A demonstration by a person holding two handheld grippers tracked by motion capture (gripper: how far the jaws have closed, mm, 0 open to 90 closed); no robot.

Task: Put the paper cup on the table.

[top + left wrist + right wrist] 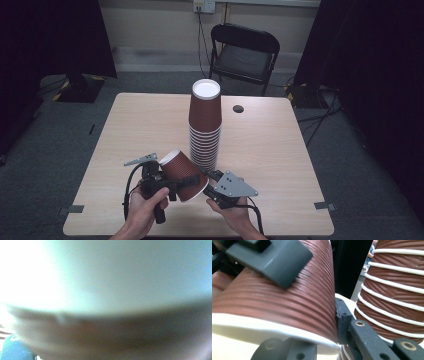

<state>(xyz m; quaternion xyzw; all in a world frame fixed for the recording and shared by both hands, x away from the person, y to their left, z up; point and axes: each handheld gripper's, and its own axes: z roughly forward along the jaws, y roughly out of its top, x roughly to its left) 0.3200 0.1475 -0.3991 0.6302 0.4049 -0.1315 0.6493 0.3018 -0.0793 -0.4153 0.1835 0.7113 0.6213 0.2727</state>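
Tilted brown cup (182, 175) gripped by left claw (187, 181); right claw (216, 176) clamping its rim.

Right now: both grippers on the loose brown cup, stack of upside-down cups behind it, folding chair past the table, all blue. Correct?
Not quite. The chair is black, not blue, as the high view shows. The rest holds: the left gripper and right gripper are both on the loose cup, with the stack of upside-down cups behind it.

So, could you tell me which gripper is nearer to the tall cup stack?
Right. The right gripper sits just at the foot of the cup stack, on the rim of the tilted loose cup. The left gripper clamps that cup's side, farther from the stack.
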